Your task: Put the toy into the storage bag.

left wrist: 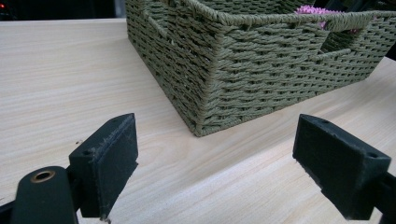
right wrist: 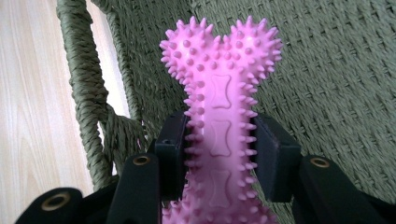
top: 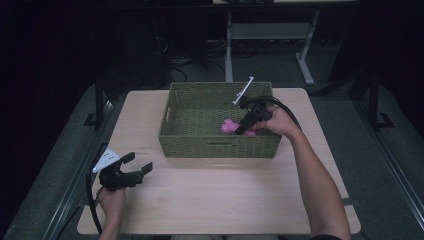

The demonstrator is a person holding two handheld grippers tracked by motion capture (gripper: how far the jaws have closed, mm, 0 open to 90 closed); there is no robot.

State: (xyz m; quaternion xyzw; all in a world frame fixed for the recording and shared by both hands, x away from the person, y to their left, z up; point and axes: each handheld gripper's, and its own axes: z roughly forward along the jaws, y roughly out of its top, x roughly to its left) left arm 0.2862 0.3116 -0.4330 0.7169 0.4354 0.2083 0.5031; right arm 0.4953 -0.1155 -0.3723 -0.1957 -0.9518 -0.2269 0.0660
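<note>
Left gripper (top: 134, 167): lower left of the high view, in a hand at the near table edge. Jaws spread wide, nothing between them; in the left gripper view the two black pads stand at the bottom corners with bare wooden table (left wrist: 70, 84) between. Touching nothing that can be made out.

Woven green basket (top: 220, 145): centre of the high view, on the table. In the left gripper view its near corner fills the upper middle, and its right end runs off the frame.

Pink spiked bone toy (top: 231, 127): inside the basket, right of centre, close to the near wall. In the left gripper view a pink sliver shows above the rim at upper right.

Right gripper (top: 243, 128): right of centre in the high view, reaching down into the basket. Jaws closed narrow on the toy's shaft; in the right gripper view (right wrist: 219, 154) both pads press its sides, knobbed end up. The toy's lower end is cut off at the bottom edge; whether it rests on the basket floor cannot be told.
</note>
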